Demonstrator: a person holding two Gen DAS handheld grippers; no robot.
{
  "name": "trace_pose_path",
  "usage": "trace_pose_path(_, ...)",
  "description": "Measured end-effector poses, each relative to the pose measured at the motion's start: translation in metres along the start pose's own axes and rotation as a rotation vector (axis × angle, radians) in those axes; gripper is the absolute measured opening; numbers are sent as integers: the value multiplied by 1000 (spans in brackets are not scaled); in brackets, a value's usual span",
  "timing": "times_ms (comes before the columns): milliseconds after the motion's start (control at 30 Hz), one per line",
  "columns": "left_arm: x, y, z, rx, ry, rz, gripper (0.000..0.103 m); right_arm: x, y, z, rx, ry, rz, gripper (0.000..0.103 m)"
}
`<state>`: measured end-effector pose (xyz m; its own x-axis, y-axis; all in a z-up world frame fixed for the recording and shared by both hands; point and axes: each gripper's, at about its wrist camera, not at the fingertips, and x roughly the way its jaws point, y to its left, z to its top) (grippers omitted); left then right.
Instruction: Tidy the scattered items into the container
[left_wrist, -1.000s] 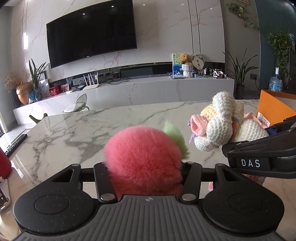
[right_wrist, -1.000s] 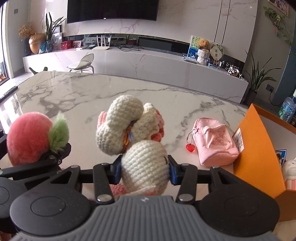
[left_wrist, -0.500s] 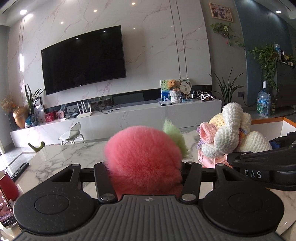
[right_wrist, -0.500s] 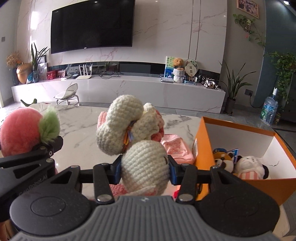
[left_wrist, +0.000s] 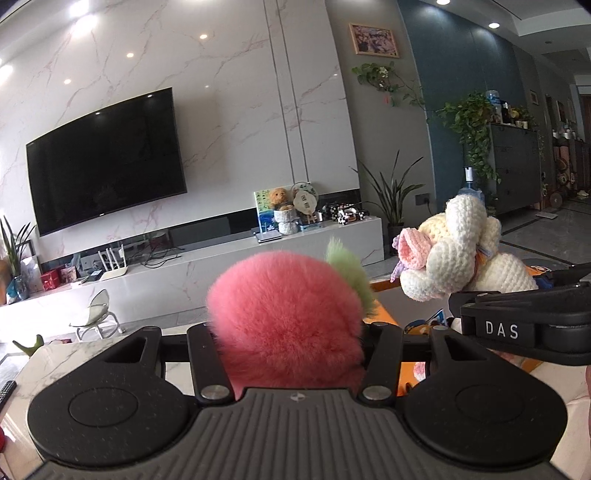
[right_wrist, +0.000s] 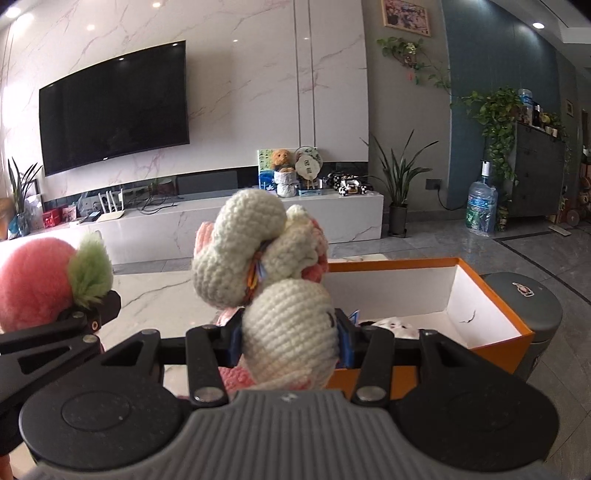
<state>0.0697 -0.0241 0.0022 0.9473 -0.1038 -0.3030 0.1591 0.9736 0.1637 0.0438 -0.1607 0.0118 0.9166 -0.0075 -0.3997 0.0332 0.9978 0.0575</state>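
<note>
Left wrist: left gripper (left_wrist: 291, 332) clamps pink plush peach (left_wrist: 284, 314); orange box (left_wrist: 388, 312) just ahead-right.
Right wrist: right gripper (right_wrist: 290, 332) clamps crochet doll (right_wrist: 266, 273); box (right_wrist: 495, 295) ahead-right, 1 toy inside. Release only once past the rim.

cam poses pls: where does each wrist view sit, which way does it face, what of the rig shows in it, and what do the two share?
Left wrist: sits behind the left claw, facing the TV wall; own fingers clamp the pink plush peach; right claw enters at right.
Right wrist: sits behind the right claw, facing the same wall and the orange box; own fingers clamp the crocheted toy; left claw enters at left.
Shared: both toys, TV, box.
</note>
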Motion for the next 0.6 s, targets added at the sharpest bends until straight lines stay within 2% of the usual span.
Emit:
trace_pose_path(300, 36, -52, 33, 16, -13, -95, 59, 9, -60, 14, 72, -30, -81, 50)
trace_pose_path(600, 80, -108, 43, 96, 8, -143, 59, 47, -109, 28, 108, -55, -175, 50)
